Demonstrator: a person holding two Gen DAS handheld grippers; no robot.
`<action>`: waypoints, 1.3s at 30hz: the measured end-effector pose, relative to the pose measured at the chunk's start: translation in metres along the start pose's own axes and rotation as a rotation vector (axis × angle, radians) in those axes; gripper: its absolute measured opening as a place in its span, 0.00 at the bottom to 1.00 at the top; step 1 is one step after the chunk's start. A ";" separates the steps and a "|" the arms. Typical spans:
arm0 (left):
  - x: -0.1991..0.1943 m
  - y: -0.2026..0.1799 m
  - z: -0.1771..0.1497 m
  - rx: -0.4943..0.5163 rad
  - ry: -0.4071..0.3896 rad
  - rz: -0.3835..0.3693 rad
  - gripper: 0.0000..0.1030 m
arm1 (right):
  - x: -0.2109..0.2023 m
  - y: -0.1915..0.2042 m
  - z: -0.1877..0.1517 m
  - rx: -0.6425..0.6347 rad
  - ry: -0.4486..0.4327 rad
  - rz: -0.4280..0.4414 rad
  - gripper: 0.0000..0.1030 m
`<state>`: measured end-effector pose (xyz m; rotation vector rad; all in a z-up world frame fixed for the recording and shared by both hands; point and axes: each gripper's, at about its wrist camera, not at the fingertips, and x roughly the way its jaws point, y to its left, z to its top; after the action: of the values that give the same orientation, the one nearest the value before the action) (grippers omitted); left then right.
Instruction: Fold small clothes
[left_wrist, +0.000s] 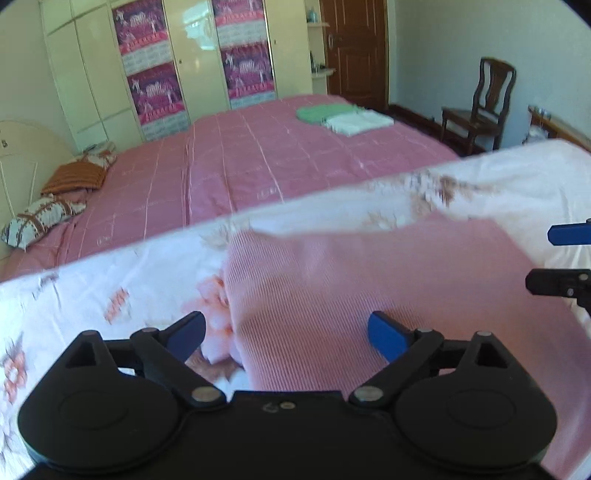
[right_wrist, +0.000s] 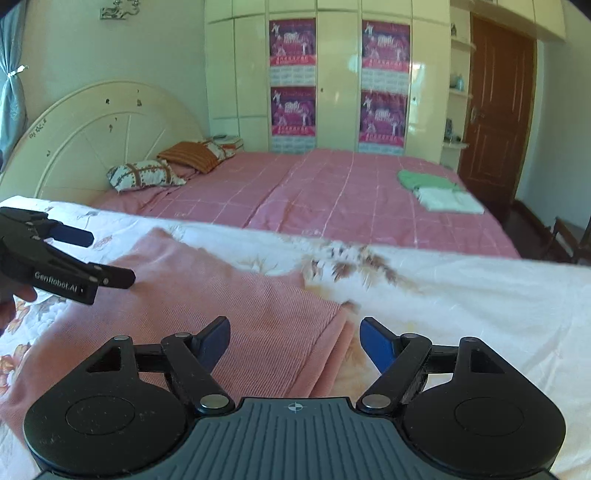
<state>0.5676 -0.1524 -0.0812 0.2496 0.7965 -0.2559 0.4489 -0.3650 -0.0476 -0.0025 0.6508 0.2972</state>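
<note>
**Both grippers released over pink cloth on floral sheet**

Pink ribbed cloth (left_wrist: 388, 295) lies flat on a white floral sheet (left_wrist: 92, 288), folded, with layered edges showing at its right side in the right wrist view (right_wrist: 332, 339). The sheet covers a surface in front of the pink checked bed (left_wrist: 258, 162).

Left gripper (left_wrist: 286, 334): fingers spread wide, nothing between the pads, hanging over the cloth's left edge where cloth meets sheet. Left blue finger (left_wrist: 186, 334) is over the sheet's flower print, the other one over the cloth. Seen from the right wrist view, the same gripper (right_wrist: 110, 256) sits over the cloth's far left corner, released, a hand (right_wrist: 11, 302) behind it.

Right gripper (right_wrist: 293, 345): fingers apart, not pinching anything, the cloth's right edge below the gap. Its tips enter the left wrist view at the cloth's right side (left_wrist: 539, 258).

Beyond the cloth, on the bed: a folded green garment (right_wrist: 424, 181) and a folded white one (right_wrist: 448, 201) touching it, well apart from the cloth. Pillows (right_wrist: 146, 175) at the headboard (right_wrist: 92, 125) end. Wardrobe (right_wrist: 332, 74) and brown door (right_wrist: 495, 110) behind the bed; a wooden chair (left_wrist: 480, 107) right of the bed.
</note>
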 end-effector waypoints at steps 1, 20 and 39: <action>0.004 -0.002 -0.004 -0.006 0.004 -0.003 0.94 | 0.007 0.001 -0.004 0.003 0.044 0.010 0.75; -0.009 0.076 -0.070 -0.388 0.110 -0.521 0.76 | 0.002 -0.101 -0.051 0.639 0.243 0.480 0.74; 0.007 0.051 -0.047 -0.336 0.140 -0.454 0.65 | 0.034 -0.079 -0.040 0.485 0.272 0.500 0.46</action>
<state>0.5573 -0.0911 -0.1113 -0.2374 1.0159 -0.5287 0.4720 -0.4353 -0.1071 0.6007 0.9798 0.6204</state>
